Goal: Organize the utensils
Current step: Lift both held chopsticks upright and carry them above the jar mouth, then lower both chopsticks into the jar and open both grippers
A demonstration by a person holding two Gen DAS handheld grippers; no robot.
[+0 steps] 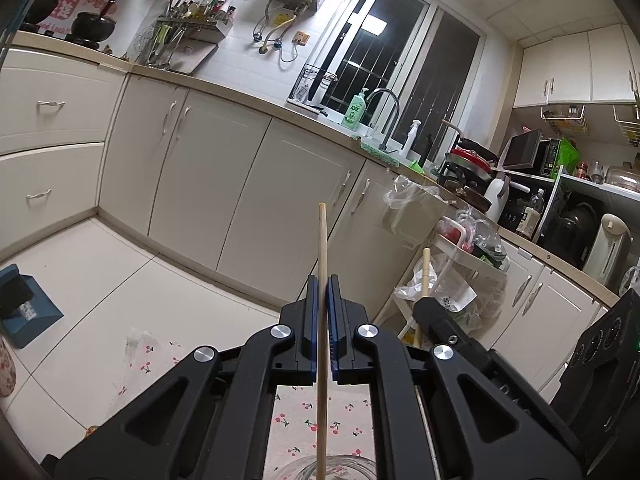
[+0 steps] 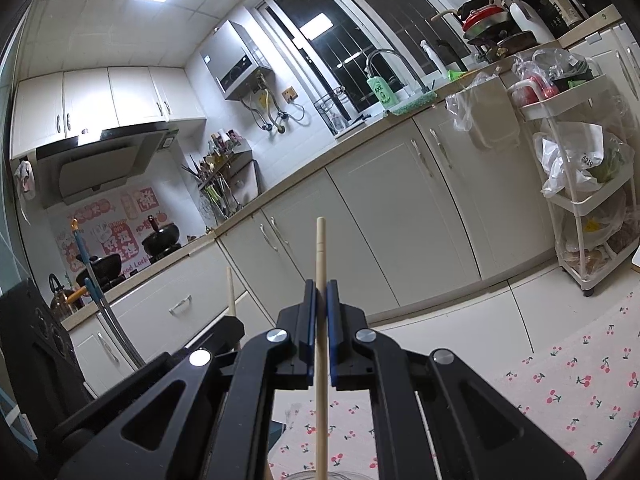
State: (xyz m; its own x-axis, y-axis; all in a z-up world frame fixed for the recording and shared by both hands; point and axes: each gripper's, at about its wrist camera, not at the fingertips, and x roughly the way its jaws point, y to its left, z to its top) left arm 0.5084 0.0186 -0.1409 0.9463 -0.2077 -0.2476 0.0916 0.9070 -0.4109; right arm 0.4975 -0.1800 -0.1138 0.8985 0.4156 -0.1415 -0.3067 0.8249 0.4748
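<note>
My left gripper [image 1: 322,286] is shut on a wooden chopstick [image 1: 322,248] that stands upright between its blue pads; its lower end reaches down to a clear glass jar [image 1: 344,471] at the bottom edge. My right gripper [image 2: 321,290] is shut on a second wooden chopstick [image 2: 320,252], also upright, above a glass jar rim [image 2: 340,475]. The right gripper [image 1: 430,306] with its chopstick [image 1: 425,270] shows at the right of the left wrist view. The left gripper [image 2: 230,322] and its chopstick [image 2: 230,288] show at the left of the right wrist view.
A cherry-print tablecloth [image 1: 304,420] covers the table below both grippers [image 2: 568,384]. Cream kitchen cabinets [image 1: 208,168] and a tiled floor [image 1: 120,276] lie beyond. A white trolley with bags [image 2: 580,168] stands at the right. A blue box [image 1: 28,308] lies on the floor.
</note>
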